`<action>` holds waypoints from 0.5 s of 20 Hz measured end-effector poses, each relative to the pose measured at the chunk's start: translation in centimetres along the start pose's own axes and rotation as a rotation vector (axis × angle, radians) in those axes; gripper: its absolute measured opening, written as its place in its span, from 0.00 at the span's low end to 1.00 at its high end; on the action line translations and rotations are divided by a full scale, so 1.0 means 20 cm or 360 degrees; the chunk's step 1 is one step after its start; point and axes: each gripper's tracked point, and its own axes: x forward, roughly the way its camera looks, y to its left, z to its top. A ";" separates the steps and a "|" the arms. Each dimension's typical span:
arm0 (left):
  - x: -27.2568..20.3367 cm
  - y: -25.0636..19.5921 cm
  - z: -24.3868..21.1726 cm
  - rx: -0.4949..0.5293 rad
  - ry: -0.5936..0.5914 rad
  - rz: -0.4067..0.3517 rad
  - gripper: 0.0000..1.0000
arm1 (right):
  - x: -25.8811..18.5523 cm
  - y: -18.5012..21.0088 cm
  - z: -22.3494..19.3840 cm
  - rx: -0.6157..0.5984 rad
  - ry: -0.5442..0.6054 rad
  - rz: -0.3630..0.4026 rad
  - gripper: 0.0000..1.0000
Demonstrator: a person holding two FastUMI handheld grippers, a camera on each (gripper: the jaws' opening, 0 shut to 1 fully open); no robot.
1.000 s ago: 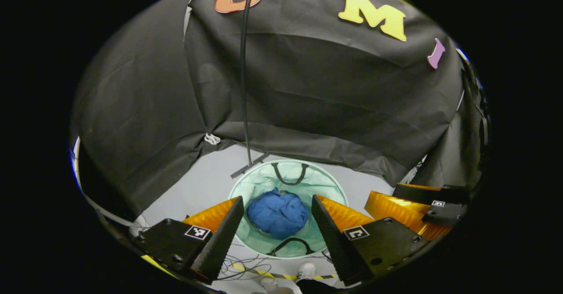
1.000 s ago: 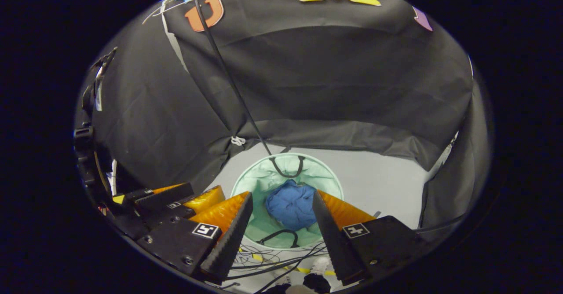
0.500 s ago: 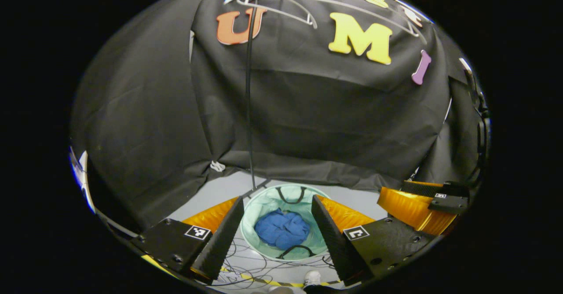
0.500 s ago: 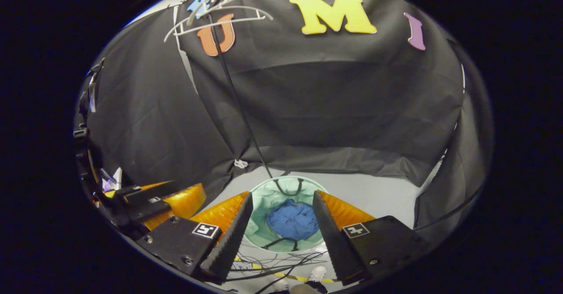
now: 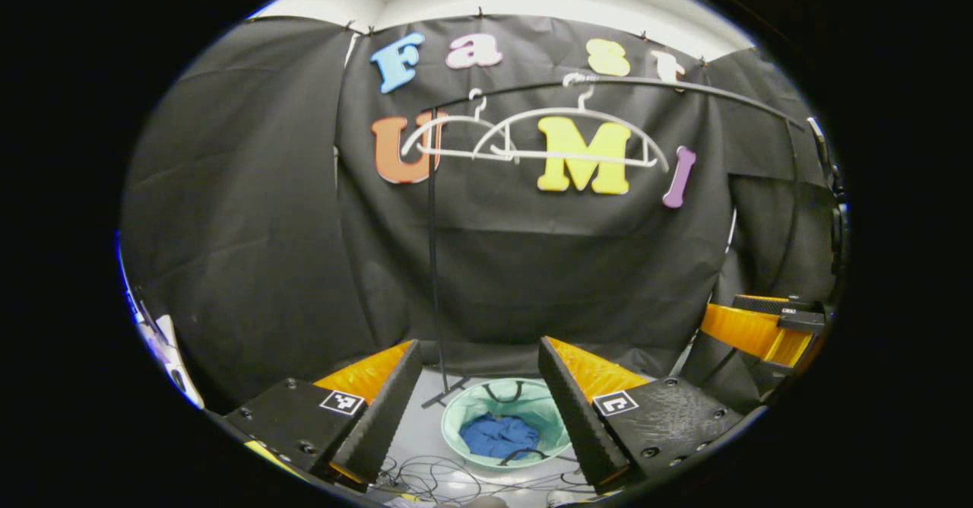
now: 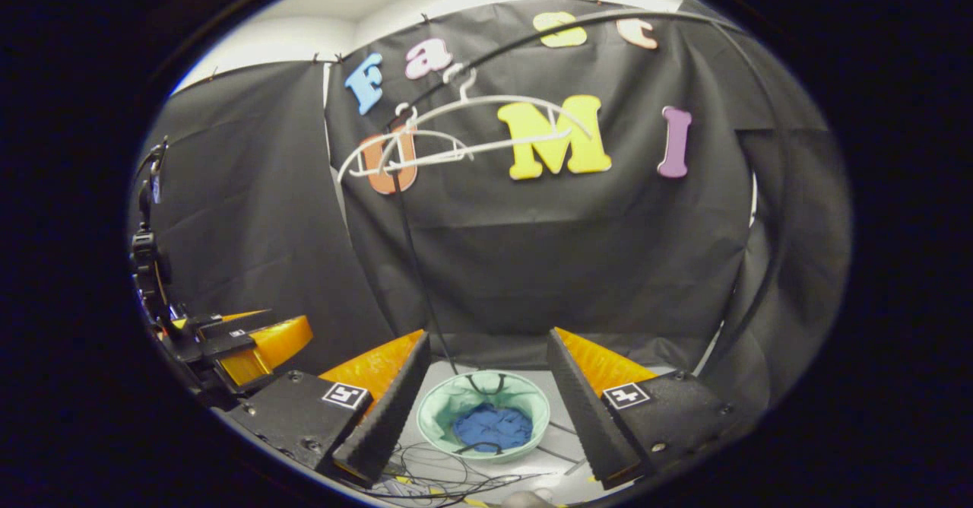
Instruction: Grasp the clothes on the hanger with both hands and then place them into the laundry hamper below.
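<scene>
A blue bundle of clothes (image 5: 498,436) (image 6: 492,426) lies crumpled inside the mint-green laundry hamper (image 5: 464,417) (image 6: 441,409) on the floor, far below both grippers. Two bare white hangers (image 5: 581,109) (image 6: 486,100) hang from the black rail high up. My left gripper (image 5: 479,348) is open with nothing between its fingers, and the hamper is framed low in the gap. My right gripper (image 6: 489,337) is open too and holds nothing. In the left gripper view the right gripper (image 5: 752,314) sits at the right edge. In the right gripper view the left gripper (image 6: 236,333) sits at the left edge.
The rack's black upright pole (image 5: 432,249) (image 6: 414,265) stands just behind the hamper, with its foot on the grey floor. Loose cables (image 5: 456,481) (image 6: 456,477) lie on the floor in front of the hamper. Black cloth walls close the booth on three sides.
Both grippers have risen and tilted up, so the hamper has shrunk and dropped low in each view. The rail and bare hangers have come into view. Both grippers stay open.
</scene>
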 end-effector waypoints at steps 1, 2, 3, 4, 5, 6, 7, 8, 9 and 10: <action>-0.07 0.00 0.08 0.0004 -0.0044 -0.0004 0.94 | -0.08 0.00 0.05 -0.0003 -0.0037 0.0001 0.98; -0.13 0.00 0.16 0.0015 -0.0091 -0.0014 0.97 | -0.16 0.02 0.10 -0.0009 -0.0074 0.0002 0.98; -0.20 0.01 0.20 0.0021 -0.0128 -0.0015 1.00 | -0.23 0.02 0.16 -0.0008 -0.0112 0.0000 0.98; -0.26 0.00 0.25 0.0028 -0.0165 -0.0019 0.96 | -0.30 0.01 0.22 -0.0008 -0.0152 -0.0007 0.98; -0.33 0.01 0.30 0.0043 -0.0199 -0.0002 0.95 | -0.37 0.01 0.28 -0.0012 -0.0192 -0.0006 0.98; -0.39 0.02 0.33 0.0055 -0.0225 0.0024 0.95 | -0.43 0.00 0.34 -0.0013 -0.0226 0.0002 0.98; -0.45 0.03 0.37 0.0067 -0.0250 0.0041 0.94 | -0.50 -0.01 0.37 -0.0009 -0.0258 0.0009 0.98; -0.49 0.03 0.40 0.0066 -0.0259 0.0057 0.93 | -0.55 -0.02 0.40 0.0000 -0.0288 0.0014 0.99; -0.55 0.03 0.43 0.0052 -0.0279 0.0075 0.93 | -0.61 -0.04 0.44 0.0006 -0.0316 0.0018 0.99; -0.59 0.02 0.46 0.0033 -0.0296 0.0087 0.94 | -0.66 -0.06 0.47 0.0008 -0.0352 0.0020 0.98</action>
